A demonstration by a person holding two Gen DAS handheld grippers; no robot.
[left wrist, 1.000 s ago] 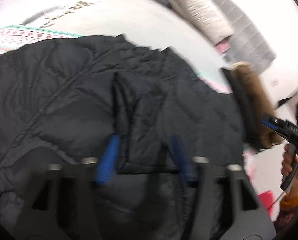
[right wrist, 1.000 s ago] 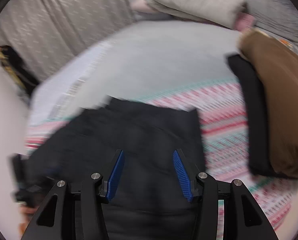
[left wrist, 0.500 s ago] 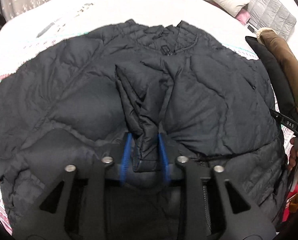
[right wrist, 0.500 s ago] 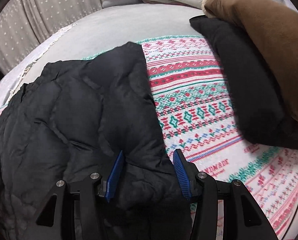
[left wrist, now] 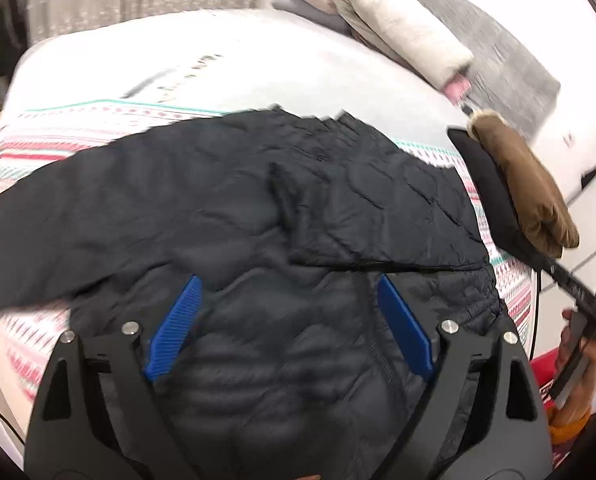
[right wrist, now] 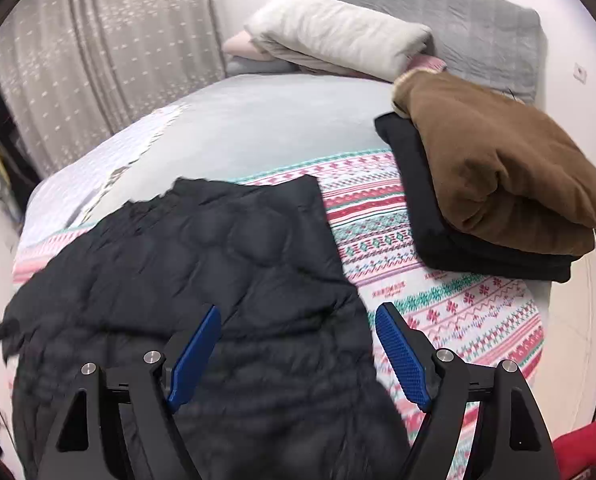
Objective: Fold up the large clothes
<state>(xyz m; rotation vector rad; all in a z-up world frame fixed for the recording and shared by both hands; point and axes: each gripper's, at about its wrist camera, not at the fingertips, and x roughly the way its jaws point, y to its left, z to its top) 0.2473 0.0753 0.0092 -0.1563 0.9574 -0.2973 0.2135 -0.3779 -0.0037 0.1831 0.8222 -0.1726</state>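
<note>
We had the black quilted jacket [left wrist: 282,240] spread on the patterned blanket [right wrist: 438,300] over the bed, one sleeve already laid across its chest and the other sleeve reaching out toward the left side of the left wrist view. Our left gripper [left wrist: 290,328] stood with its jaws wide above the lower part of the jacket, nothing between the blue pads; they had just been opening. Our right gripper [right wrist: 298,352] was likewise spread, its jaws just opened too, hovering over the jacket's right edge with no cloth pinched.

We judged this to be the pause between folds: one fold let go, the next grip not yet taken. To do it well, we thought we should pick up the outstretched sleeve near its cuff and at the shoulder, carry it flat over the body, and press the puffy filling down before letting go, since padded cloth tends to spring back. Both grips would best take only the top layer, so the sleeve beneath stayed put.

A folded brown garment [right wrist: 498,168] lay on a folded black one [right wrist: 458,240] near the bed's right edge, well apart from the jacket, beside a pale pillow [right wrist: 338,36].

Small red lettering showed on the blanket near the black garment, too small to read. We saw no brand or label on the jacket.
</note>
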